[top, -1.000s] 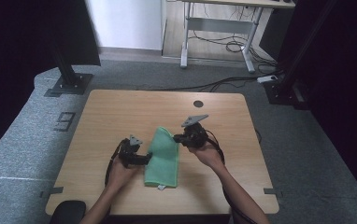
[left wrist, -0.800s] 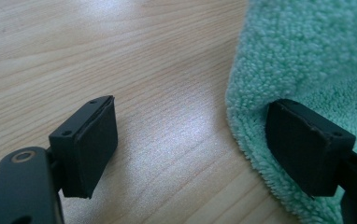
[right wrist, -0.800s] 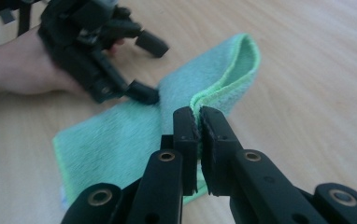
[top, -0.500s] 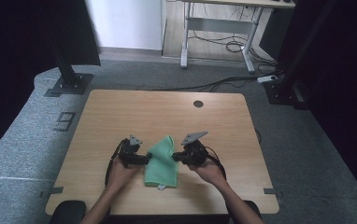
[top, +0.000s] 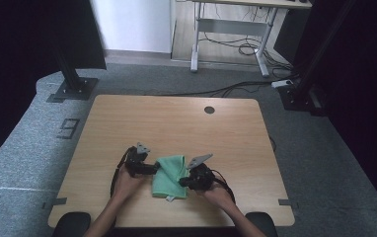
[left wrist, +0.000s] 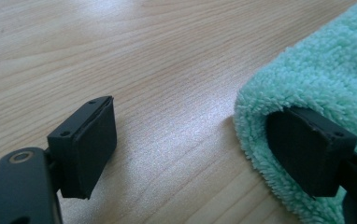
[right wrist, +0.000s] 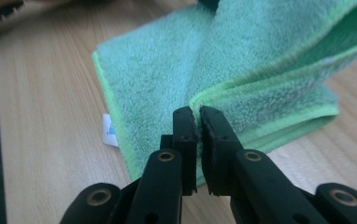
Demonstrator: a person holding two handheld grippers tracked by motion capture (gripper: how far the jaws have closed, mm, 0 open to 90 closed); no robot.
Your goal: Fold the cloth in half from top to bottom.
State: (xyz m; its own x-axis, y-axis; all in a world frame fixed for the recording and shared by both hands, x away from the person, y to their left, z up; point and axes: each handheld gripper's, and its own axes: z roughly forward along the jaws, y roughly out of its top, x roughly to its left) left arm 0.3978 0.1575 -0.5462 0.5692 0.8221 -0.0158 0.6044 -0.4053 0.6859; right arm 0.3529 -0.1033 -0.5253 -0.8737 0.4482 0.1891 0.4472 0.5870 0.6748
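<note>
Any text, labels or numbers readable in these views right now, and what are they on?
"9": large grey figure on the floor mat, left of the table.
Small white tag at the green cloth's edge: bears a blue mark, too small and blurred to read.
Nothing else legible.

Green towel [right wrist: 242, 60]: top and right edges cut off by frame in right gripper view; far part blurred. Its white tag [right wrist: 110, 130], just left of the towel's hem, print too small to read. Left gripper view: the pad [left wrist: 310, 156] beside the towel is partly tucked under the pile, contact underneath hidden; towel [left wrist: 326, 79] runs out of frame right. High view: person's forearms cut off at bottom edge, below the towel [top: 169, 177].
</note>
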